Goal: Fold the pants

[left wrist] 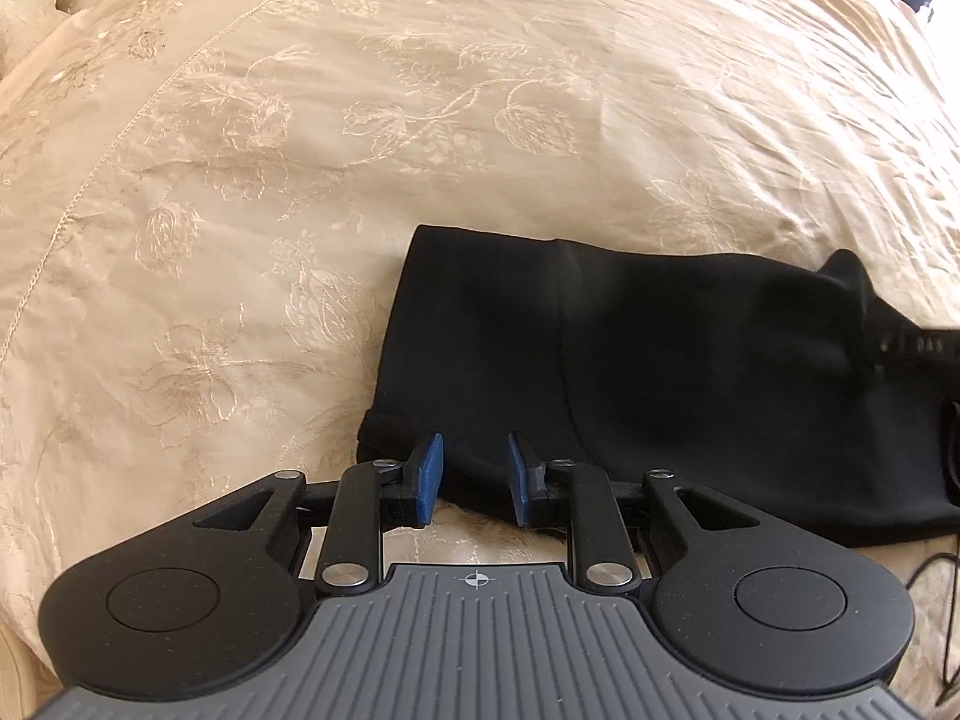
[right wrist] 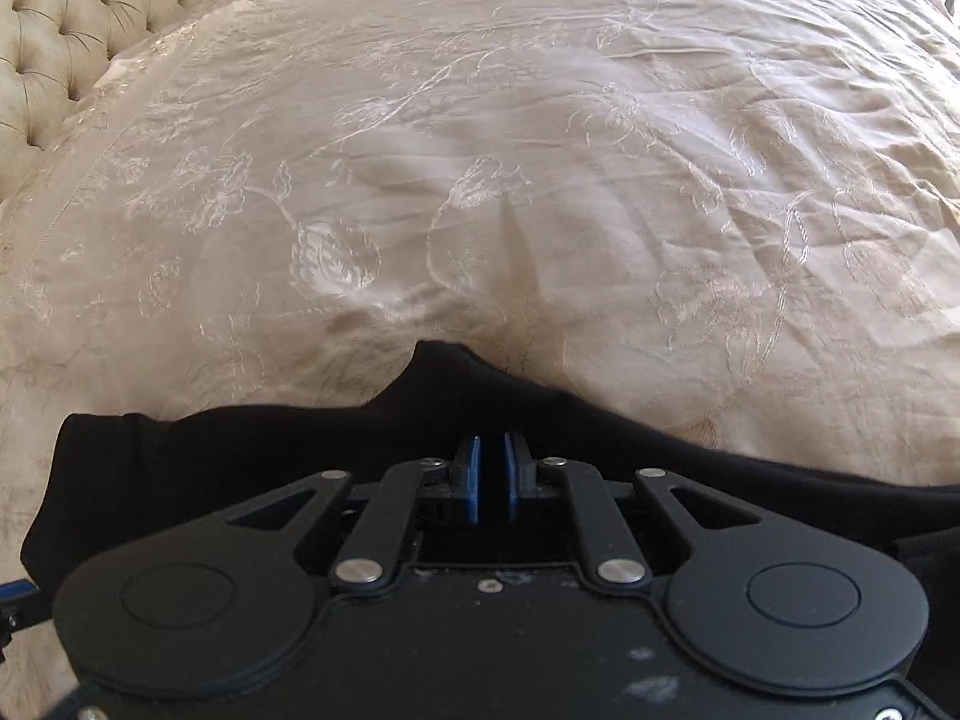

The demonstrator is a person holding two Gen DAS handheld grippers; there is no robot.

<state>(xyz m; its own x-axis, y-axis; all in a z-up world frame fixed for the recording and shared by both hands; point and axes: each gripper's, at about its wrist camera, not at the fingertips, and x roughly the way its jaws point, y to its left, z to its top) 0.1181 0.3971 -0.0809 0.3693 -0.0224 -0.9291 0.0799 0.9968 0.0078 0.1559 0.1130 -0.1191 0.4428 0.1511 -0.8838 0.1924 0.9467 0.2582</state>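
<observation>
Black pants (left wrist: 630, 372) lie flat on the bed, on a beige bedspread (left wrist: 420, 120) w/ floral embroidery all over. From the left wrist cam the pants look folded into a broad dark slab, one squared-off end toward the left, a seam running down the middle, the rest trailing off to the right edge of the view.

Left claw (left wrist: 475, 477) sits right at the near edge of the pants. Its blue pads (left wrist: 433, 474) are spread wide apart, nothing between them but the fabric edge and a sliver of bedspread below. Pads are low, at cloth level; can't tell if they actually touch the fabric. A thin dark cable (left wrist: 936, 600) loops at the far right of that view.

Right claw (right wrist: 491, 474) is over the pants (right wrist: 240, 468) too, in the right wrist cam. Blue pads (right wrist: 474, 474) are pressed nearly together w/ only a narrow dark strip between them. The fabric is black and so is the gap, so can't say for sure from here if cloth is pinched in there. Just beyond the tips the pants rise into a small peak (right wrist: 444, 360) against the pale bedspread (right wrist: 540, 150), higher than the cloth either side.

Tufted headboard (right wrist: 72, 18), same cream tone, sits at the top left behind the bed. Bedspread is creased and rumpled, esp. toward the right. A bit of blue shows at the lower left edge of the right cam view, too cut off to id.
</observation>
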